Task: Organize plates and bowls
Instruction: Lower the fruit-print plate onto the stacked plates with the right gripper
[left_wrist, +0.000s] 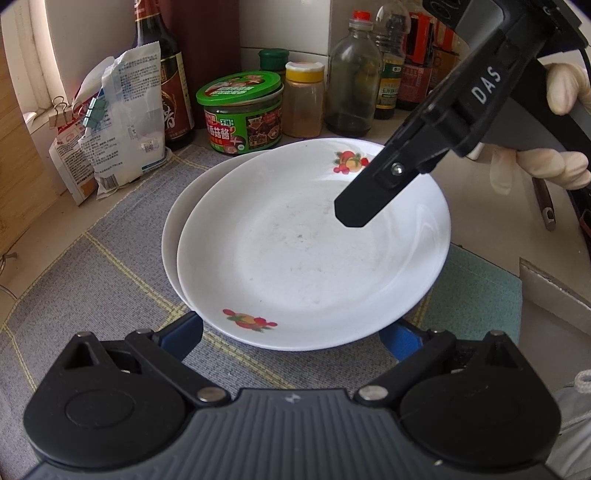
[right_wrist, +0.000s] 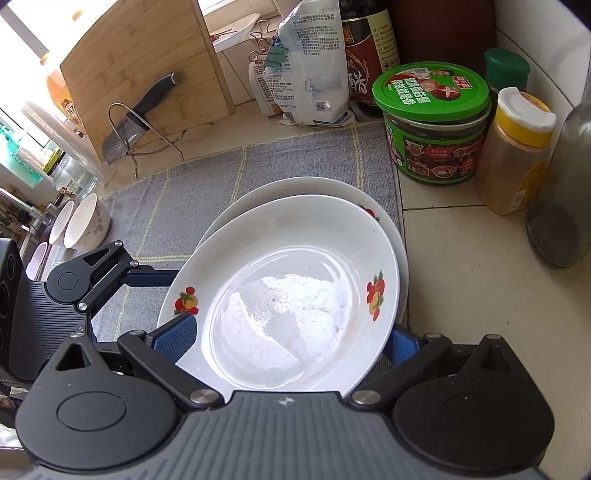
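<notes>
A white plate with fruit prints (left_wrist: 295, 251) lies on a second white plate (left_wrist: 173, 221) on the grey mat (left_wrist: 110, 258). It also shows in the right wrist view (right_wrist: 288, 295), over the lower plate (right_wrist: 295, 188). My left gripper (left_wrist: 291, 336) is open, its blue-padded fingers (left_wrist: 184, 328) spread beside the plate's near rim. My right gripper (right_wrist: 291, 339) is open, fingers (right_wrist: 177, 332) on either side of the top plate's rim; one finger (left_wrist: 358, 206) hangs over the plate in the left view. Two white bowls (right_wrist: 85, 221) lie at the mat's far left.
Jars and bottles crowd the back: a green-lidded sauce jar (left_wrist: 243, 110), a yellow-capped spice jar (left_wrist: 304, 99), a glass bottle (left_wrist: 352, 77), a dark vinegar bottle (left_wrist: 166, 74), clipped bags (left_wrist: 114, 122). A bamboo board (right_wrist: 147, 74) and knife (right_wrist: 140, 118) stand left.
</notes>
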